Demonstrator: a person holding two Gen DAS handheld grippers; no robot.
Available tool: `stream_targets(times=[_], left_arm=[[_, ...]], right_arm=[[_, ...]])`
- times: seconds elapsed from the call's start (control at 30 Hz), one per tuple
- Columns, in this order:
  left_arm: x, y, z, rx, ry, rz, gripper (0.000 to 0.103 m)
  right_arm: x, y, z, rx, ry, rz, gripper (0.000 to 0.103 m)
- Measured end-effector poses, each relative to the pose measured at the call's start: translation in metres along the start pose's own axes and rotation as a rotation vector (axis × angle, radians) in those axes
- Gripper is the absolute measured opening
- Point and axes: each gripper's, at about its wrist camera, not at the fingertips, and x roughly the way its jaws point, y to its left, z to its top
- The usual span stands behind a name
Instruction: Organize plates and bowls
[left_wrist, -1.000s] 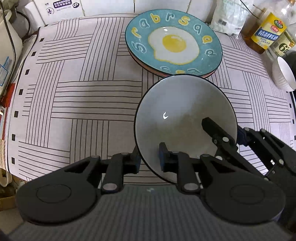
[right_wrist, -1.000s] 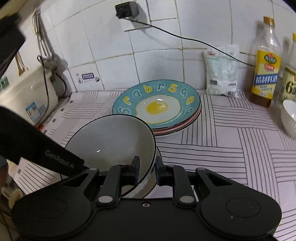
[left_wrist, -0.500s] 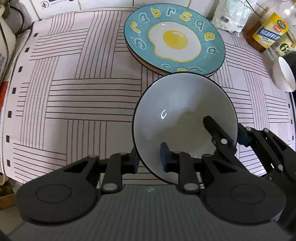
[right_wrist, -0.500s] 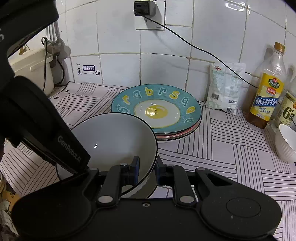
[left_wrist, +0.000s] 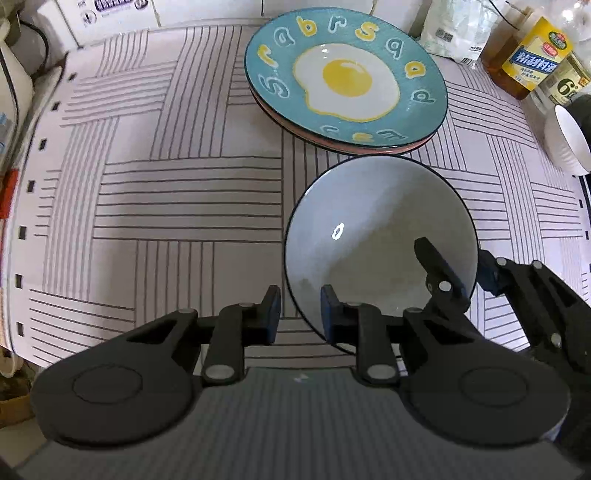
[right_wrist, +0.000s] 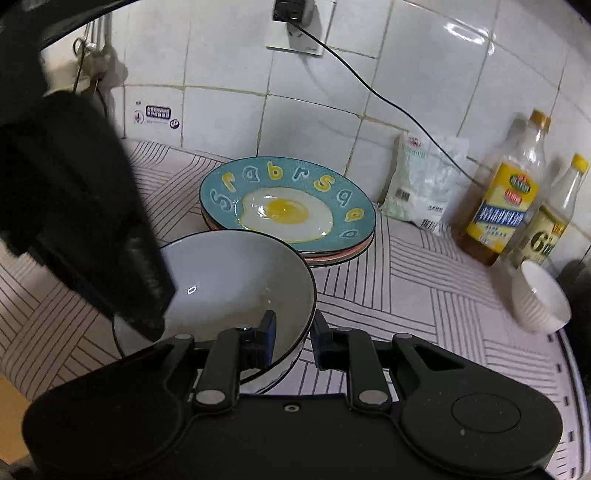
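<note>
A grey bowl with a dark rim sits on the striped counter mat, with a second bowl's rim showing under it in the right wrist view. My left gripper straddles its near-left rim, jaws slightly apart from it. My right gripper straddles its right rim, also with a small gap; it shows in the left wrist view. Behind the bowl is a stack of plates topped by a blue fried-egg plate.
A small white ribbed bowl stands at the right. Two oil bottles and a white bag line the tiled wall. A white appliance is at the left edge. A cable hangs from the wall socket.
Both grippers have loosened on the bowl's rim; the gaps between the jaws are wider. The bowl has come down from its tilt and sits level. Both cameras rose a little.
</note>
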Motion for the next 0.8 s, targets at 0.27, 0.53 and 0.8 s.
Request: stream_targets(times=[0.27, 0.53, 0.8], left_arm=[[-0.038, -0.019, -0.004, 0.066, -0.076, 0.021, 0.028], [-0.074, -0.062, -0.007, 0.145, -0.165, -0.011, 0.038], [-0.083, -0.129, 0.003, 0.240, -0.210, -0.054, 0.040]], right_arm=[[-0.030, -0.036, -0.008, 0.118, -0.078, 0.138, 0.033], [-0.070, -0.107, -0.021, 0.229, -0.150, 0.063, 0.040], [-0.089, -0.174, -0.031, 0.193, -0.173, -0.051, 0.052]])
